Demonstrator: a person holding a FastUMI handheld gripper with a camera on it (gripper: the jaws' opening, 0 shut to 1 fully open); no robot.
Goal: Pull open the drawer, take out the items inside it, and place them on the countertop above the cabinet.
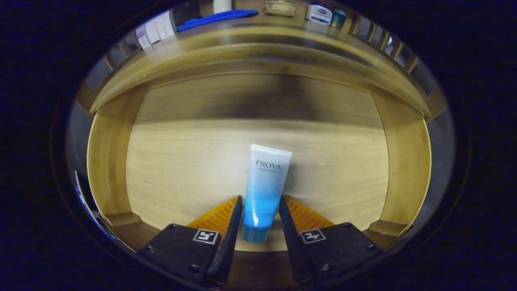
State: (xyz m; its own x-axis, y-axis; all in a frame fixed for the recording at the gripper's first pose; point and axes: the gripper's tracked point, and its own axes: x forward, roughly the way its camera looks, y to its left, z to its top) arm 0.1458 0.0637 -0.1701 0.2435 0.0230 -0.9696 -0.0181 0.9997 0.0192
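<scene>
I look down into the pulled-open wooden drawer (258, 133). A white-to-blue cosmetic tube (264, 182) lies lengthwise between my fingers, its blue cap toward me and its flat white end pointing to the drawer's back. My gripper (260, 199) is shut on the tube's lower half, with both fingers pressing its sides. A faint shadow falls on the drawer floor to the right of the tube. I cannot tell whether the tube rests on the floor or is slightly raised.
The drawer's side walls (106, 161) rise left and right. Beyond its back runs the countertop (258, 30), which carries a blue flat item (218, 18), a white labelled bottle (155, 28), a small round dish (280, 8), a white jar (319, 14) and a teal container (338, 18).
</scene>
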